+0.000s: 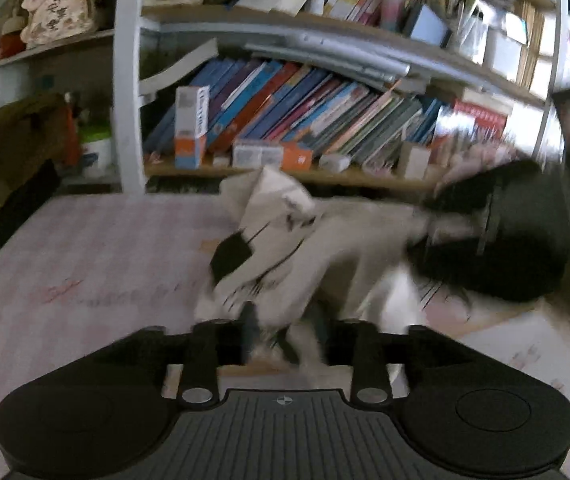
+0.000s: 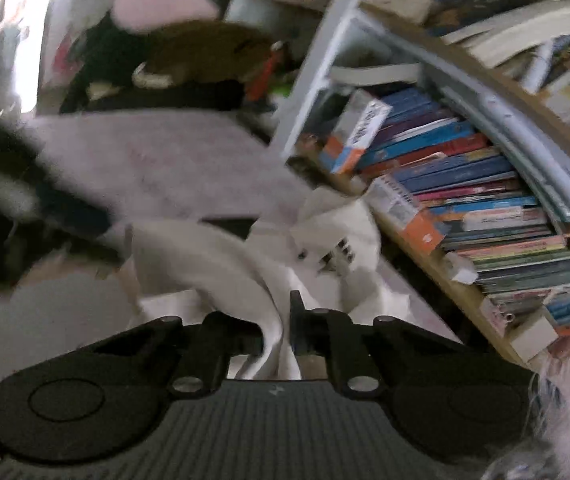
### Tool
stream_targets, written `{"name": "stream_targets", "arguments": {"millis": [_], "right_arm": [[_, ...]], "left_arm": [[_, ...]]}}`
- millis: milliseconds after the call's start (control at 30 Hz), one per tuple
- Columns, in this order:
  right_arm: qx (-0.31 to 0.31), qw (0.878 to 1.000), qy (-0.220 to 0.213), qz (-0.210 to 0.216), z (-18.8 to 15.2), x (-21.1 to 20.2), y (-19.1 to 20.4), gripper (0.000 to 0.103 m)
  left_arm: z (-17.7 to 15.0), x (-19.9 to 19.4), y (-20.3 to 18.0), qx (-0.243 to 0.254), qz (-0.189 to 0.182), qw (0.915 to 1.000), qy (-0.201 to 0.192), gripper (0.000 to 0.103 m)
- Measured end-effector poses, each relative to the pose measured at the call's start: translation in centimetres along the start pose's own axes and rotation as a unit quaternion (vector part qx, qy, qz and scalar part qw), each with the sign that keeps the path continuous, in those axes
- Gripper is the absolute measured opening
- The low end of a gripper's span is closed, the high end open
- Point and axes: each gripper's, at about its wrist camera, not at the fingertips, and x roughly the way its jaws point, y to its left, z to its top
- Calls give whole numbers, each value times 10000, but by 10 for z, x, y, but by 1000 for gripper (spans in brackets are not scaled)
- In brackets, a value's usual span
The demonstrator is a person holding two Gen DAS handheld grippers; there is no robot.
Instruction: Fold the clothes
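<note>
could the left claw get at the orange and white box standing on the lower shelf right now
Probably not as things stand: the left claw looks shut on the white garment, which bunches up between it and the orange and white box.

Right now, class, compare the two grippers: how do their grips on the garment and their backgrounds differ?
The left gripper pinches bunched, black-patterned folds of the white garment; the right gripper clamps a smooth white strip. Behind the left gripper lies the pink surface; behind the right gripper, the bookshelf looms close. Both are shut on the same garment.
</note>
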Motion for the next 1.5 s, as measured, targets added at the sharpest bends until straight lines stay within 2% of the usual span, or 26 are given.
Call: {"name": "stream_targets", "arguments": {"millis": [100, 133, 300, 533, 667, 833, 933, 1000, 1067, 1167, 1433, 1467, 1500], "right_arm": [[316, 9989, -344, -77, 19, -16, -15, 8], [418, 9980, -464, -84, 26, -23, -19, 8], [681, 9925, -995, -181, 59, -60, -32, 8], [819, 9833, -1528, -558, 92, -112, -56, 8], [1070, 9798, -1533, -709, 97, -127, -74, 8], [1454, 9735, -1286, -1208, 88, -125, -93, 8], [1583, 9708, -1171, -1368, 83, -123, -97, 8], [1673, 9689, -1168, -1399, 81, -124, -98, 8], [1760, 9670, -1208, -1390, 81, -127, -99, 8], [1758, 9659, -1244, -1435, 82, -131, -99, 8], [1786, 9637, -1214, -1572, 79, -134, -105, 8], [1798, 9635, -1209, -1574, 78, -135, -106, 8], [1807, 9634, -1208, -1567, 77, -136, -106, 8]], "left_arm": [[-13, 2, -3, 291, 284, 9992, 31, 75], [-16, 4, -5, 402, 377, 9985, 18, 77], [-11, 24, -8, 522, 679, 9963, -99, 80], [12, 32, -2, 325, 480, 9966, -591, 80], [19, 34, -3, 191, 162, 9970, -735, 80], [19, 23, -14, 134, -497, 9959, -745, 80], [12, 12, -18, 104, -1009, 9922, -727, 80], [4, 11, -24, 271, -1281, 9898, -553, 81], [-4, 17, -34, 587, -1305, 9890, -378, 81], [-12, 28, -47, 996, -1141, 9882, -210, 81], [-25, 50, -57, 1116, -992, 9887, 163, 84], [-26, 52, -57, 1111, -952, 9891, 194, 83], [-26, 53, -53, 1035, -924, 9902, 184, 69]]}}
